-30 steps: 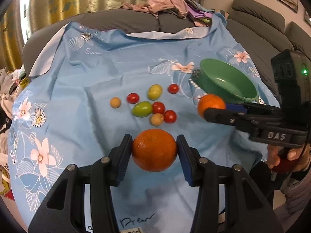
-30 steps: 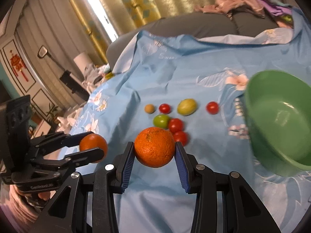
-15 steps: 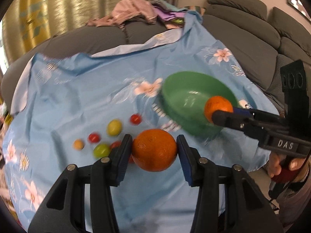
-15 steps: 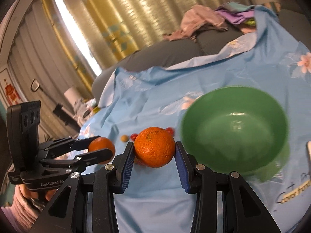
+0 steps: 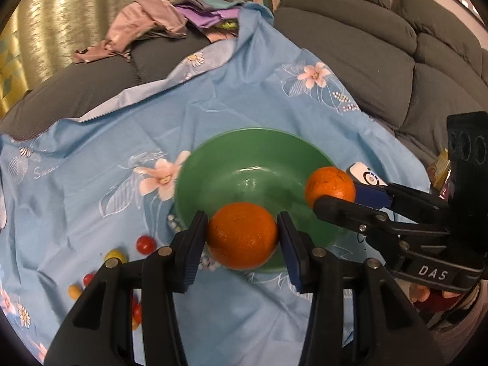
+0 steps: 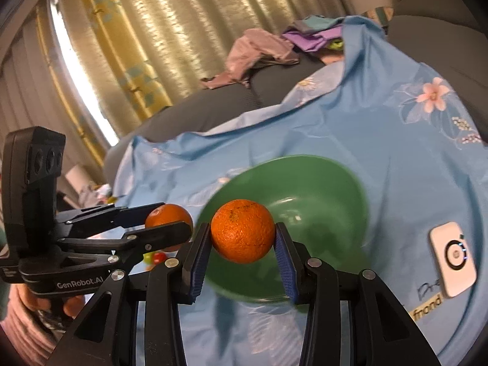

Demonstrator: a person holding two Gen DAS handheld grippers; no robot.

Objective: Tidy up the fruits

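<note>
My left gripper (image 5: 242,238) is shut on an orange (image 5: 242,235) and holds it over the near rim of the green bowl (image 5: 244,167). My right gripper (image 6: 242,238) is shut on a second orange (image 6: 242,230), held above the bowl (image 6: 305,183). In the left wrist view the right gripper's orange (image 5: 331,186) hangs over the bowl's right rim. In the right wrist view the left gripper's orange (image 6: 169,216) is at the bowl's left. Small tomatoes (image 5: 145,244) and other small fruits (image 5: 114,256) lie on the blue cloth left of the bowl.
A blue flowered cloth (image 5: 91,152) covers a grey sofa (image 5: 381,55). A white device (image 6: 453,257) lies on the cloth right of the bowl. Clothes (image 5: 143,24) are piled at the back. Curtains (image 6: 183,30) hang behind.
Both grippers have swung right with their oranges, from over the small fruits to the green bowl. The small fruits have slid to the lower left of the left view.
</note>
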